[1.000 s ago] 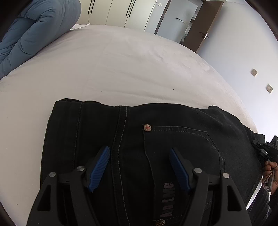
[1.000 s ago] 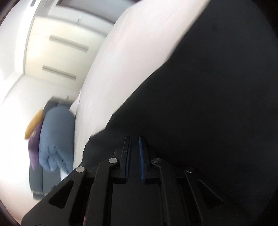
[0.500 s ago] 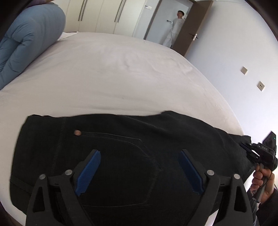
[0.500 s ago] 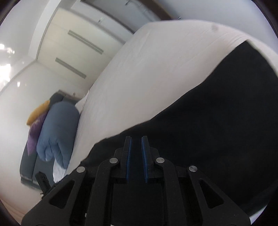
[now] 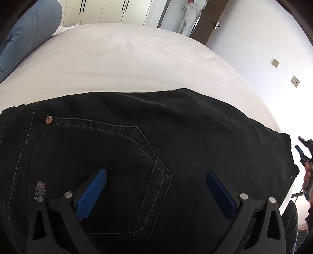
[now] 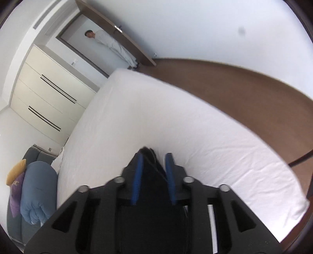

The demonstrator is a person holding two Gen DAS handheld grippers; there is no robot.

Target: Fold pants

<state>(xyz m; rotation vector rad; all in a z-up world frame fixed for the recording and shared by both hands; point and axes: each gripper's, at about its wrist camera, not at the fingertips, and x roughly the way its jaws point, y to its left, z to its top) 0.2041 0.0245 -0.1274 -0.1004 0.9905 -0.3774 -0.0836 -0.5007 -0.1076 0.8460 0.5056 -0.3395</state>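
Black jeans (image 5: pixel 176 136) lie folded on the white bed (image 5: pixel 127 58), back pocket and a copper rivet up, filling the near half of the left wrist view. My left gripper (image 5: pixel 155 176) is open, its blue pads spread just above the pocket, holding nothing. My right gripper (image 6: pixel 153 162) has its blue pads a little apart around a dark edge of the jeans (image 6: pixel 149 156); whether the pads press the cloth is unclear. It also shows at the right edge of the left wrist view (image 5: pixel 304 154), by the jeans' right end.
A rolled blue duvet (image 5: pixel 29 37) lies at the bed's far left, with cushions (image 6: pixel 16 179) beside it. A person in white (image 5: pixel 189 13) stands in the doorway. Cream wardrobes (image 6: pixel 49 97) line the far wall. Brown floor (image 6: pixel 244 93) borders the bed's right side.
My left gripper has shifted right along the jeans and opened wider. My right gripper has swung up off the cloth's surface and its pads have parted slightly around an edge.
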